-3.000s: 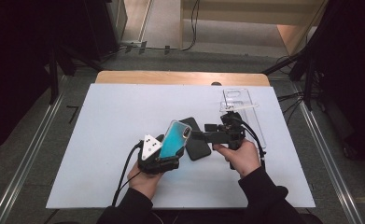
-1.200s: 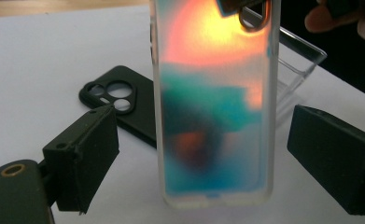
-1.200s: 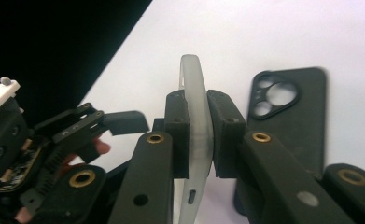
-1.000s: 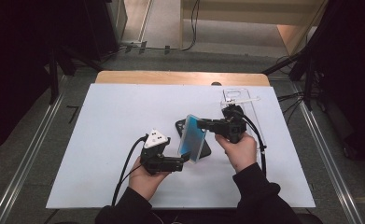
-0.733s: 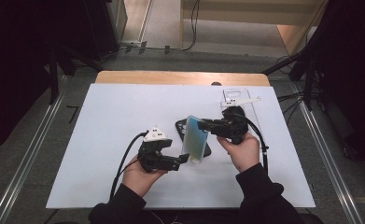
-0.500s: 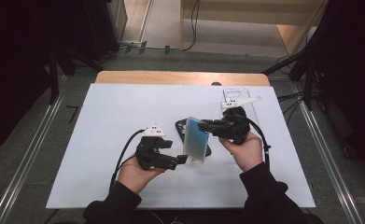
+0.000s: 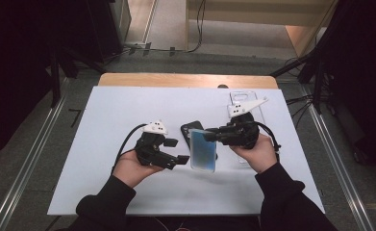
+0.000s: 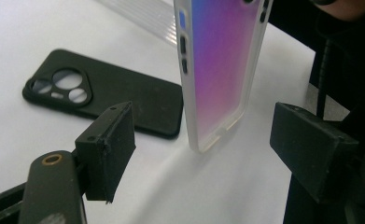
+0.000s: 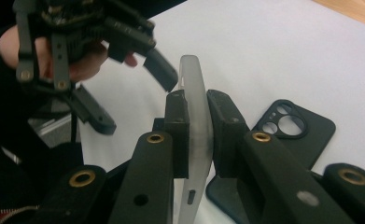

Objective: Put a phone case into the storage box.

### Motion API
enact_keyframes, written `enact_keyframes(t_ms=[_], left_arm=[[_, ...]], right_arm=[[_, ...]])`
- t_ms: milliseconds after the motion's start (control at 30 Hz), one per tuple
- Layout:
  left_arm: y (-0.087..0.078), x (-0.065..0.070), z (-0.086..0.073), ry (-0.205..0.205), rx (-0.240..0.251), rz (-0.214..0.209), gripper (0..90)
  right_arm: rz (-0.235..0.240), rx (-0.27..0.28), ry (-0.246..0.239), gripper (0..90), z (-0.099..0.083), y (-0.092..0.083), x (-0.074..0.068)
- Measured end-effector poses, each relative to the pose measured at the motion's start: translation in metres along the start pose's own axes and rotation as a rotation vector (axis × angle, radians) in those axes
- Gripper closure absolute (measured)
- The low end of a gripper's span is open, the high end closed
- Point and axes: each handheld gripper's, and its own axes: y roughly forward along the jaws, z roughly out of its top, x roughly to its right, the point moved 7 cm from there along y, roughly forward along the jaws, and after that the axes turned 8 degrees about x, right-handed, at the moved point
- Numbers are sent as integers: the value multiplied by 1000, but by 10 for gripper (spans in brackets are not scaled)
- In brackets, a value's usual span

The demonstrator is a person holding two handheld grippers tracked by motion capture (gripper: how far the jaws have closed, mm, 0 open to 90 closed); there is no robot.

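While three phone cases are in sight, only the frosted, blue-to-purple case [image 7: 203, 154] is held; the right gripper [image 7: 209, 136] pinches its top edge, hanging it upright over the white table [image 7: 108, 110]; a matte black case [image 7: 190, 131] lies flat behind it, a clear case [image 7: 245, 98] farther back; the left gripper [image 7: 180, 150], earlier clamping this case, has let go, its empty jaws spread yet lately narrowing.

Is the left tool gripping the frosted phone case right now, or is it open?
Open. The left tool has a gap each side of the frosted case; the right tool clamps it.
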Motion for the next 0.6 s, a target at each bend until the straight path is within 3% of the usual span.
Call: enact_keyframes(t_ms=[200,433,600], left_arm=[[-6,0,6,52,17,-65,266],[-7,0,8,37,20,-114,282],[-7,2,9,54,21,-160,324]], right_arm=[[62,4,-10,770,0,2,-5],[107,-3,-36,770,-1,5,-14],[144,-9,-55,770,-1,9,-21]])
